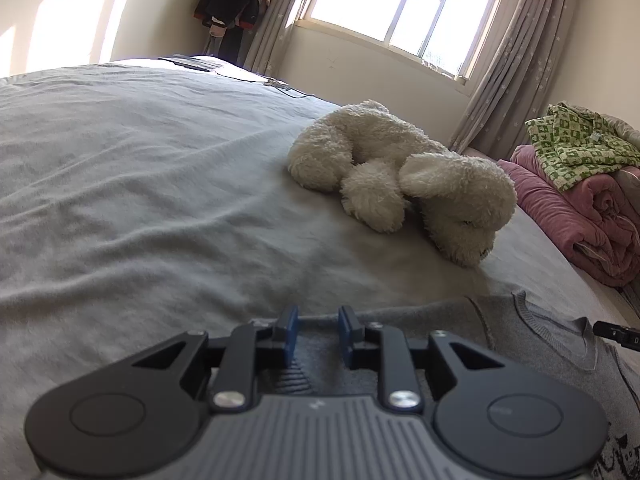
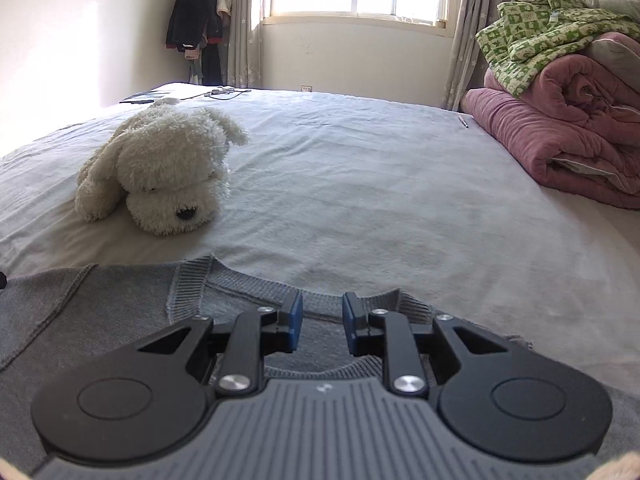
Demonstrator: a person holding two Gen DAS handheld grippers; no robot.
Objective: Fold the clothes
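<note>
A grey knit sweater (image 1: 540, 340) lies flat on the bed, its ribbed V-neck collar (image 2: 224, 280) towards the far side. My left gripper (image 1: 318, 334) hovers over the sweater's left shoulder edge. Its blue pads (image 1: 291, 332) stand a little apart with only flat fabric showing in the gap. Just right of the collar, low over the sweater (image 2: 100, 312), is my right gripper (image 2: 322, 322). Its pads (image 2: 297, 320) are likewise apart, and nothing is pinched between them. A black tip of the right gripper (image 1: 616, 334) shows at the right edge of the left wrist view.
A white plush dog (image 2: 168, 168) lies on the grey bedsheet (image 2: 380, 200) just beyond the sweater. A rolled pink quilt (image 2: 560, 136) with a green patterned garment (image 2: 540, 36) on top sits at the bed's right side. A pen (image 2: 463, 122) lies near it.
</note>
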